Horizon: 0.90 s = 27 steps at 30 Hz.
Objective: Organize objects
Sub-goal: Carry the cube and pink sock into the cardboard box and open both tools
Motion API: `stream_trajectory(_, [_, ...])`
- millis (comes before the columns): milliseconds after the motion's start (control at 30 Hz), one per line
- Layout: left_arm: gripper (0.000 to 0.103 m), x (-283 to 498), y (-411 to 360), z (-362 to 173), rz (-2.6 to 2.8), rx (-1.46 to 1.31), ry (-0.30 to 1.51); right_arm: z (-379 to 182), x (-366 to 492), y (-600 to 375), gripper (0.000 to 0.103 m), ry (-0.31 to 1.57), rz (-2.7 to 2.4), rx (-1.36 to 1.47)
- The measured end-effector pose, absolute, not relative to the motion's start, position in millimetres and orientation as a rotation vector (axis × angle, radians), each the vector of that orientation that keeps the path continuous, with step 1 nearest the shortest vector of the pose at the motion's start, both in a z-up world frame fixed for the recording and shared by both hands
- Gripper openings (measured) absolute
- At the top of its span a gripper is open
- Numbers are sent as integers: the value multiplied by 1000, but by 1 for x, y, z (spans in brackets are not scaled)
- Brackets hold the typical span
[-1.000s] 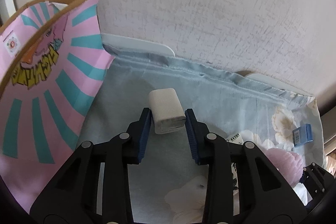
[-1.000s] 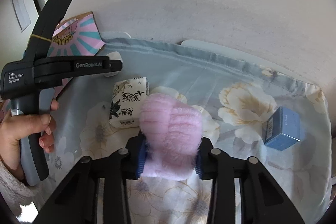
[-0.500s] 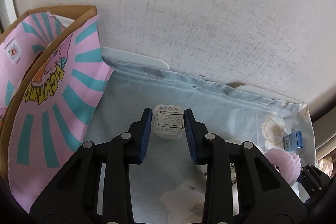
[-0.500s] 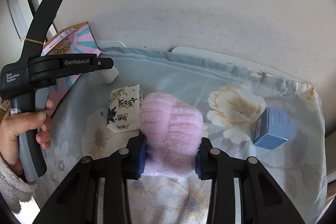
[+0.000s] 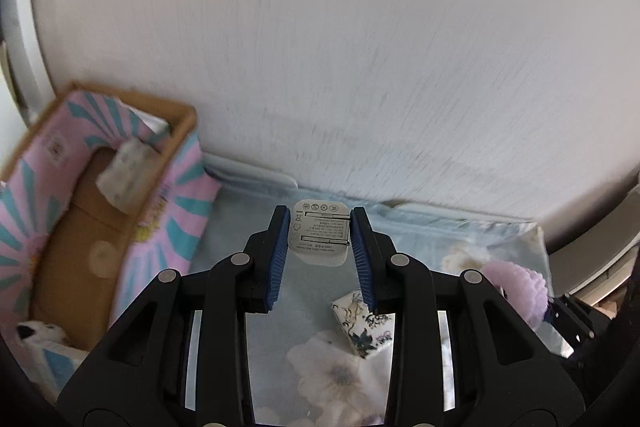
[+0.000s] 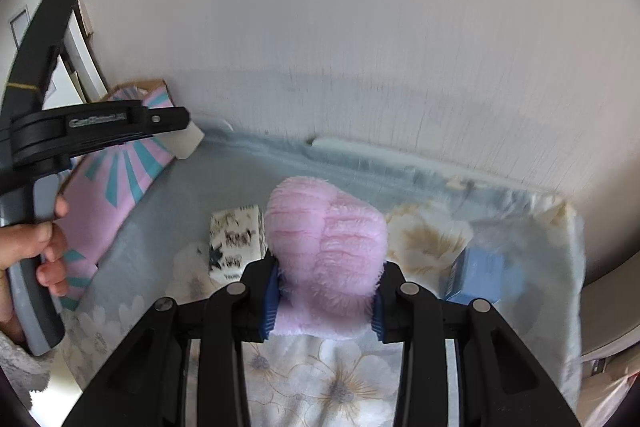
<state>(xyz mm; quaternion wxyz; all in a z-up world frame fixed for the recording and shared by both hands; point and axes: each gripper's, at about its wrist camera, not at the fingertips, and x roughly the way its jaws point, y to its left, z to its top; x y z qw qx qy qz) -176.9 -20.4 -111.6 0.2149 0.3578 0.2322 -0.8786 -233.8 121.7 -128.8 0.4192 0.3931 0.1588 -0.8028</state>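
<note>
My left gripper (image 5: 320, 239) is shut on a white charger block (image 5: 320, 237), held in the air above the floral cloth (image 5: 340, 383), its printed face toward the camera. To its left stands an open cardboard box (image 5: 96, 239) with pink and teal flaps. My right gripper (image 6: 324, 291) is shut on a fluffy pink cloth roll (image 6: 326, 247), lifted above the cloth (image 6: 320, 387). In the right wrist view the left gripper (image 6: 180, 131) shows at the left, a hand (image 6: 36, 247) on its handle, with the charger block (image 6: 186, 143) at its tip.
A white packet with black ink drawings (image 6: 234, 241) lies on the cloth, also visible as the packet (image 5: 360, 327) below my left fingers. A blue box (image 6: 478, 275) sits at the right. Inside the cardboard box lie a pale packet (image 5: 124, 175) and a white furry item (image 5: 36, 335). A white wall rises behind.
Both grippers have risen from the cloth with their loads. The charger block turned its printed face toward the camera, and the box's inside has come into the left wrist view.
</note>
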Motion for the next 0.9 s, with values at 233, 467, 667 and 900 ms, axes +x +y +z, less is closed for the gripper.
stream_trajectory(233, [28, -150, -33, -61, -2413, 922, 634, -86, -232, 101, 33, 433, -1981, 938])
stream_trajectory(467, [28, -111, -65, -35, -2334, 854, 659, -49, -223, 56, 33, 457, -1882, 891])
stream_trajectory(667, [28, -72, -100, -18, -2246, 811, 675, -31, -207, 1, 33, 499, -1778, 847])
stream_trajectory(900, [28, -26, -120, -20, -2149, 779, 715, -32, -182, -67, 33, 539, -1608, 845])
